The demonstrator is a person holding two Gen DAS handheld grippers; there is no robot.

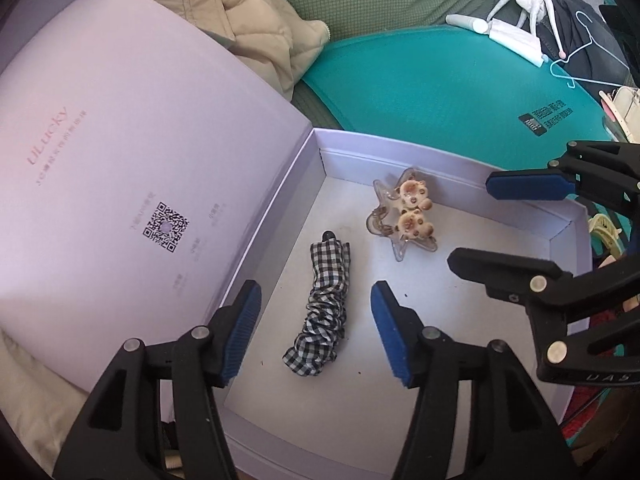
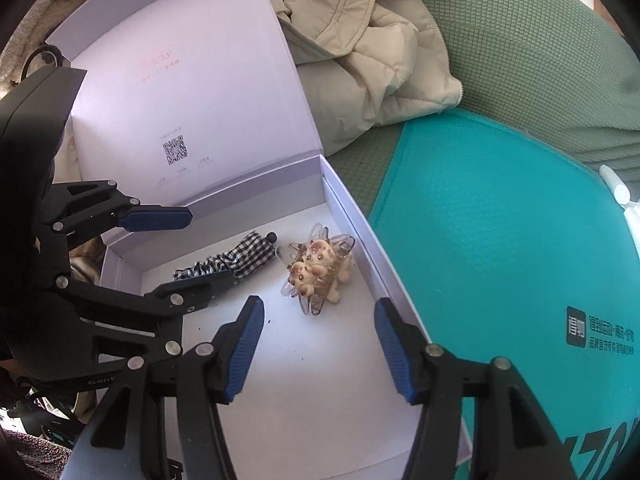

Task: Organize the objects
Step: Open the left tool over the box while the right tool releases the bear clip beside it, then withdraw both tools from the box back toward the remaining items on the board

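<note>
Both the left tongs [image 1: 316,332] and right tongs [image 2: 318,350] hang released above the pale lilac cardboard box [image 1: 460,188]; the black-and-white checked fabric scrunchie [image 1: 324,304] and clear star-shaped hair claw [image 1: 404,216] lie inside. Next, probably fetch another item.

Bright, soft daylight in both fisheye views.
Evenly lit and sharp at centre; faint soft shadows on the pale box floor [image 1: 460,320]; mild wash of glare on the open lid [image 1: 120,140]; strong barrel bending and dark vignette at the rims; slight softness toward edges.
</note>
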